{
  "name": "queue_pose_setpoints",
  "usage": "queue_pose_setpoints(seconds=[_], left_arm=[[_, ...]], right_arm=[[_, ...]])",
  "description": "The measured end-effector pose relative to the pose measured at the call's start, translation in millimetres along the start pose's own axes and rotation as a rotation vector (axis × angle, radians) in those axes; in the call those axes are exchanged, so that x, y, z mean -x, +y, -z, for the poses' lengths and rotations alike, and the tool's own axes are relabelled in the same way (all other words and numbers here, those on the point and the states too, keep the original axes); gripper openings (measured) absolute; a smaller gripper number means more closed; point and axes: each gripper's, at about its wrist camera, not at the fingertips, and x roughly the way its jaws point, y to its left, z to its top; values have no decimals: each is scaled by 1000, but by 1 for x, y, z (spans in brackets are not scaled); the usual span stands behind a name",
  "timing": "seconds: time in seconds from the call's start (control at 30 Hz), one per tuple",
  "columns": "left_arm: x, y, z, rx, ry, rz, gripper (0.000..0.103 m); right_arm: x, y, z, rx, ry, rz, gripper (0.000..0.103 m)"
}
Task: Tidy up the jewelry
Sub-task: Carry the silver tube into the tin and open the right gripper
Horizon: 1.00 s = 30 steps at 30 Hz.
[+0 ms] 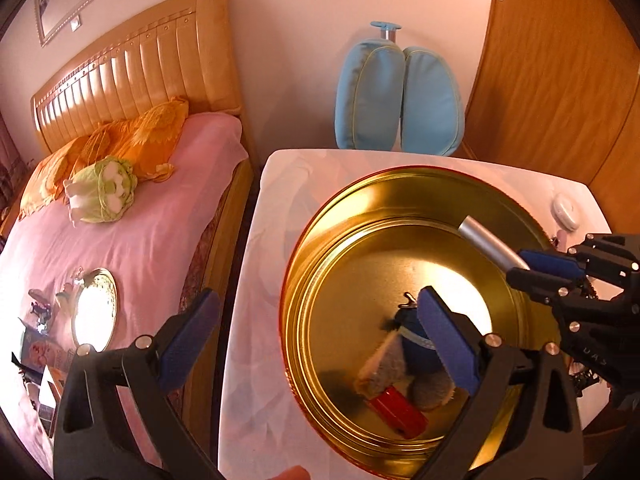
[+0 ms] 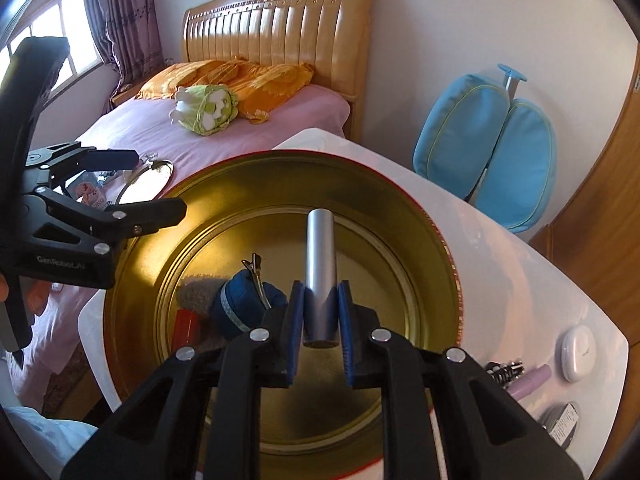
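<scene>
- The right tongs (image 2: pixel 320 320) are gripping a silver tube (image 2: pixel 319 264) above the gold round tin (image 2: pixel 436 280), which is sitting on the white worktop (image 2: pixel 520 280).
- The left tongs (image 1: pixel 316 344) are hanging wide apart over the tin's left rim, holding nothing.
- A blue pouch (image 2: pixel 240 300), hair clip (image 2: pixel 256 268) and red case (image 2: pixel 186 326) are lying inside the tin.

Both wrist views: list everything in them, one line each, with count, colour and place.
Tin: one, gold inside, on the white table.
Table: one, white, beside the bed.
Tube: one, silver, over the tin, clamped in the right gripper.
Pouch: one, dark blue, in the tin.
Hair clip: one, metal, on the pouch.
Red case: one, in the tin.
White case: one, table edge.
Chair: one, light blue, behind the table.
Bed: one, pink sheet, orange pillows.
Plush toy: one, green, on the bed.
Left gripper: fingers open, empty.
Right gripper: fingers shut on the tube.
</scene>
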Motion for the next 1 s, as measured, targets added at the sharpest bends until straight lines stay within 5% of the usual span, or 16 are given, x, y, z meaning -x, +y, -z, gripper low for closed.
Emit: queue_pose_setpoints(seconds=[0.2,0.53,0.6,0.77,0.9,1.0], left_arm=[[-9,19,1,52,10,18,96],[-13,30,13,76,31,42,96],[-10,32,14,79,28,44,96],[-4,34,16,82,15,51,96],[5,33,21,79,7,64,96],[14,26,24,64,7,76,96]], right_arm=[[-47,0,-9,-35,159,-4,18],[-59,2,-10,-47,180,15,23],[-57,1,-11,-55,169,17,37],[-44,2,-6,-72,139,23,52],[-29,4,-7,-99,88,36,98],[-15,4,-3,-120,61,50,98]])
